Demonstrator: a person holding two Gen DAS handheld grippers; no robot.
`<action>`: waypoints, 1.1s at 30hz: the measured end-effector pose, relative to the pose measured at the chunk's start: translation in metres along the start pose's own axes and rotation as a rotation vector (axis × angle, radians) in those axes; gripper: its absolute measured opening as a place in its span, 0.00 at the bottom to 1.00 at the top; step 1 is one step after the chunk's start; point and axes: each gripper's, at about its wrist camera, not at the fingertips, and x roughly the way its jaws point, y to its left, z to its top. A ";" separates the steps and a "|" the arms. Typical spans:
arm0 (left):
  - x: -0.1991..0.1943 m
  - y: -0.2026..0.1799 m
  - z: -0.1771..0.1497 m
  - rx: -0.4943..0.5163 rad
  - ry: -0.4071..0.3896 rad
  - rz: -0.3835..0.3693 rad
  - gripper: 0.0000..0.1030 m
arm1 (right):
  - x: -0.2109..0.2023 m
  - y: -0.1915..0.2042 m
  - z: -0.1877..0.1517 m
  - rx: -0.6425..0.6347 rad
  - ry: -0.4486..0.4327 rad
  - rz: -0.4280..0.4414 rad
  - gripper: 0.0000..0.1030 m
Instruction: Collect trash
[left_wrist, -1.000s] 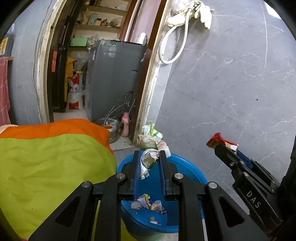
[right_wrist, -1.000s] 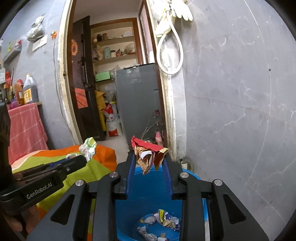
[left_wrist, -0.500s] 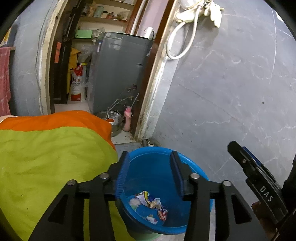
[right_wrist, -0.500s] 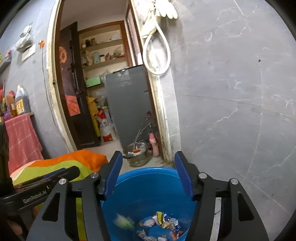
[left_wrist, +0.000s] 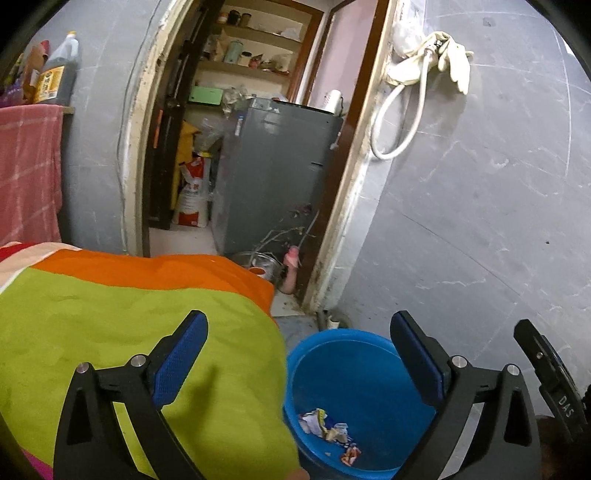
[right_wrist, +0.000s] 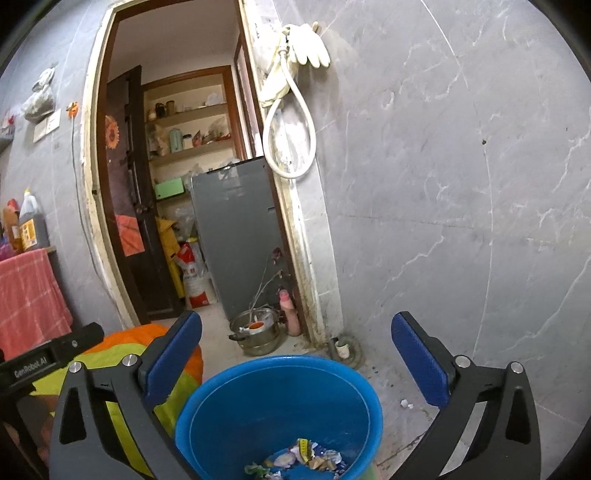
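A blue plastic bucket (left_wrist: 369, 347) stands on the floor beside the bed; it also shows in the right wrist view (right_wrist: 258, 373). Several crumpled wrappers (left_wrist: 328, 432) lie at its bottom, seen too in the right wrist view (right_wrist: 306, 459). My left gripper (left_wrist: 299, 328) is wide open and empty, above the bed edge and the bucket. My right gripper (right_wrist: 297, 328) is wide open and empty, above the bucket. The right gripper's tip (left_wrist: 543, 354) shows at the left view's right edge; the left gripper's body (right_wrist: 48, 356) shows at the right view's left.
A bed with a green and orange cover (left_wrist: 129, 317) lies left of the bucket. A grey tiled wall (right_wrist: 461, 203) is on the right. An open doorway holds a grey appliance (right_wrist: 236, 236), a steel pot (right_wrist: 256, 330) and a pink bottle (right_wrist: 290, 314). A small white scrap (right_wrist: 406, 404) lies on the floor.
Both grippers let go of their crumpled wrappers, which dropped into the bucket, then opened wider. The left gripper has shifted left, over the bed edge.
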 end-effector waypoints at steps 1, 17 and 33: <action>-0.002 0.001 0.000 0.002 -0.005 0.008 0.94 | -0.001 0.000 0.000 -0.003 -0.002 0.000 1.00; -0.057 0.006 0.005 0.050 -0.067 0.017 0.98 | -0.047 0.021 0.009 -0.030 -0.026 0.004 1.00; -0.142 0.015 -0.010 0.100 -0.097 0.013 0.98 | -0.130 0.050 0.010 -0.089 -0.027 0.018 1.00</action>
